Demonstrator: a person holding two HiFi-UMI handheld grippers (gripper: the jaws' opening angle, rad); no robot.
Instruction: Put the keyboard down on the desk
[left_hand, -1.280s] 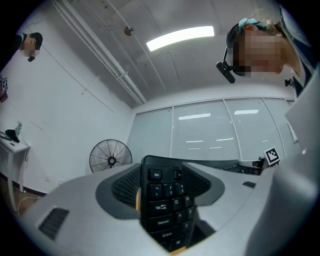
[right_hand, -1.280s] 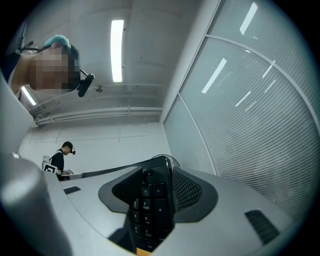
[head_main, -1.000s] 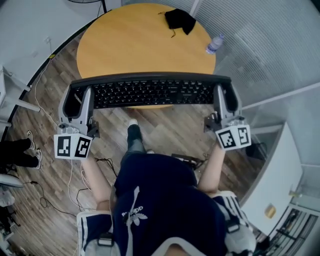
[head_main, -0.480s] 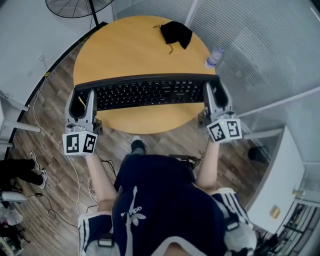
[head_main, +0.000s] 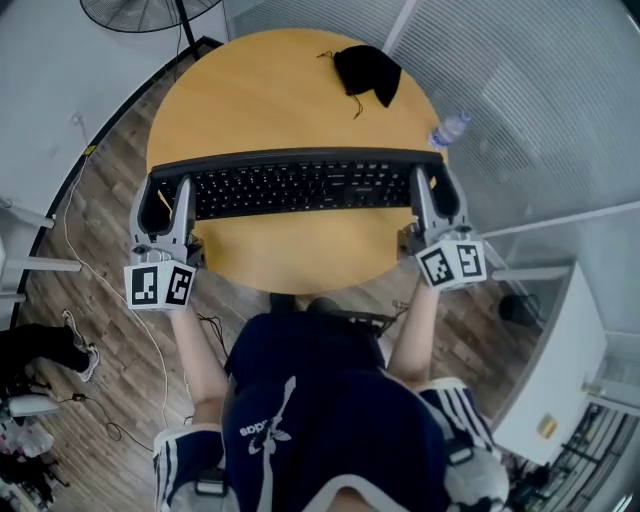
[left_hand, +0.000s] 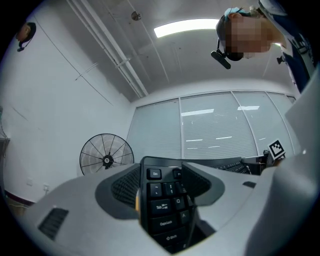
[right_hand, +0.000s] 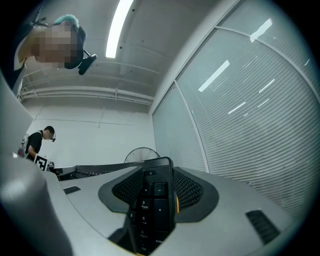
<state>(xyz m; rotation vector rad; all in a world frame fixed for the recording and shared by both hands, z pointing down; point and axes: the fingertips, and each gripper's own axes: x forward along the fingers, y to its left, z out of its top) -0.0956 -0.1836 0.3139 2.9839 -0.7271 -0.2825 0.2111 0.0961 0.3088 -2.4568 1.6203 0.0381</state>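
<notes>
Closest in, the left gripper (head_main: 166, 203) is clamped on the left end of the keyboard (head_main: 300, 187), with the Esc and Tab keys squeezed between its jaws. The right gripper (head_main: 432, 195) is doing the same on the number pad end. The keyboard runs level, side to side, over the near half of the round wooden desk (head_main: 290, 255). Can't tell if it's actually touching the top. Further back on the desk there's a black cloth (head_main: 367, 72), a water bottle (head_main: 449, 130) at the right edge, and a fan (head_main: 130, 12) on the floor beyond.
</notes>
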